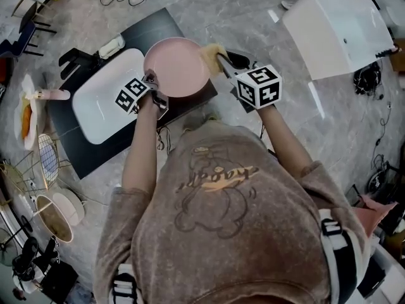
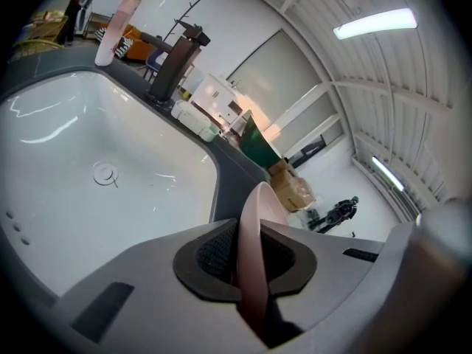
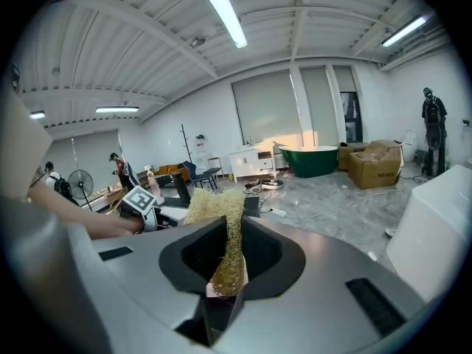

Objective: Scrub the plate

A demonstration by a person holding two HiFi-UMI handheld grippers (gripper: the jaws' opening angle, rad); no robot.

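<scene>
A pink plate [image 1: 177, 65] hangs tilted over the right end of a white sink [image 1: 101, 100]. My left gripper [image 1: 152, 82] is shut on its lower-left rim. In the left gripper view the plate [image 2: 259, 209] stands edge-on between the dark pads of that gripper [image 2: 247, 262]. My right gripper [image 1: 223, 61] is shut on a yellow fibrous scrubber [image 1: 212, 51], which lies against the plate's right rim. In the right gripper view the scrubber [image 3: 214, 209] sticks up from between the jaws of the right gripper [image 3: 228, 260].
The sink sits in a black counter [image 1: 95, 157] with a dark faucet [image 1: 76, 59] and a pink bottle [image 1: 54, 95] behind it. A wire rack [image 1: 47, 157] and bowls [image 1: 60, 214] stand at the left. A white tub [image 1: 335, 30] stands far right.
</scene>
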